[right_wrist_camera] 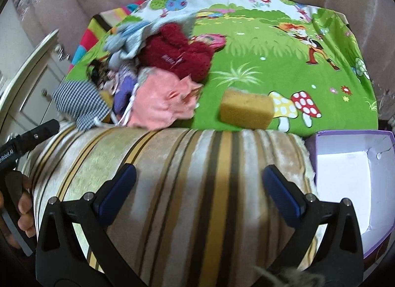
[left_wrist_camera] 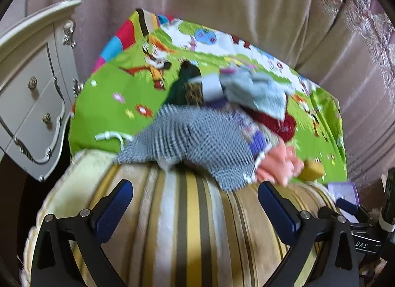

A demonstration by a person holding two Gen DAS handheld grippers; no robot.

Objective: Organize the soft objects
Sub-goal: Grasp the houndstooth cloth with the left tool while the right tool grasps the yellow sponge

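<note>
My views are evenly, softly lit; motion blur smears the clothes pile (left_wrist_camera: pixel 222 119); fisheye bends the edges.

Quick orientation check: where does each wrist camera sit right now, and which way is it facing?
Left wrist: on the left gripper, open over the striped cushion, facing the clothes pile; the right gripper's body shows at right.
Right wrist: on the right gripper, open, facing the sponge and purple box; left hand shows.
Shared: cushion, pile, sponge, green cartoon mat.
</note>
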